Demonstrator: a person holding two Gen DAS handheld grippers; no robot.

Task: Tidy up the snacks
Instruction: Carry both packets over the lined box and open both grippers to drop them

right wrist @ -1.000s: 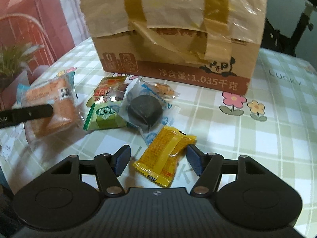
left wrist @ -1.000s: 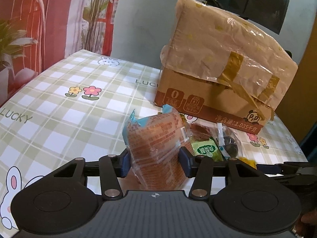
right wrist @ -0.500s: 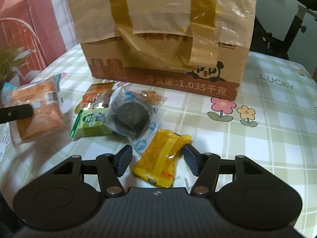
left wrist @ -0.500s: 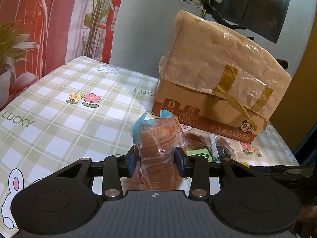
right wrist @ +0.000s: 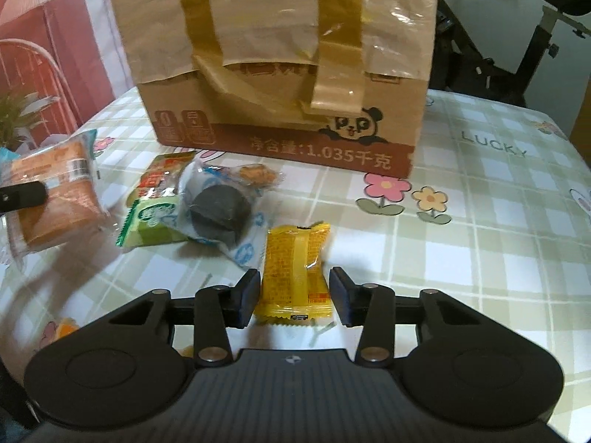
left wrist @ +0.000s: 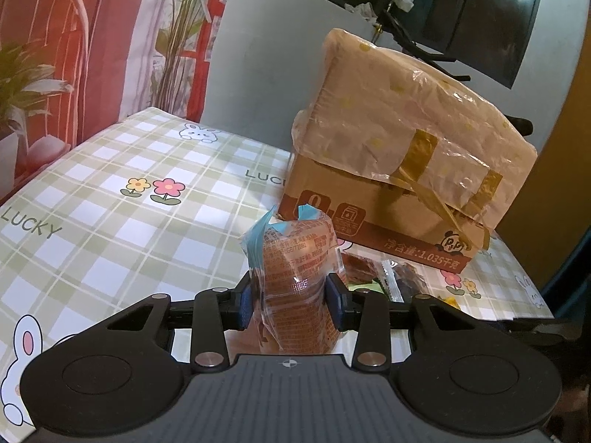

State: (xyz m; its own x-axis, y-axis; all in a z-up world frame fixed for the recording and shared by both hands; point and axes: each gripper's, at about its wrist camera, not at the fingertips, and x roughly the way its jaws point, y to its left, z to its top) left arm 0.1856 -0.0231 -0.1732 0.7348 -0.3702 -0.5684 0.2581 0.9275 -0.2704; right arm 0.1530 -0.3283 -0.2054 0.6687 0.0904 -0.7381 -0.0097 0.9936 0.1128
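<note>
The left gripper (left wrist: 291, 301) clamps an upright cake packet (left wrist: 293, 288); the right gripper (right wrist: 294, 297), half open, straddles a yellow packet (right wrist: 295, 269) mid-table (right wrist: 480, 243).

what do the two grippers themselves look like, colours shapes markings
Both look alike. The left gripper and the right gripper each have a matte black body with a ribbed grey top plate bearing a small crosshair mark, two round raised discs at the sides, black link arms with silver rivets, and dark blue pads on the fingers. No cables or sleeves show.
</note>
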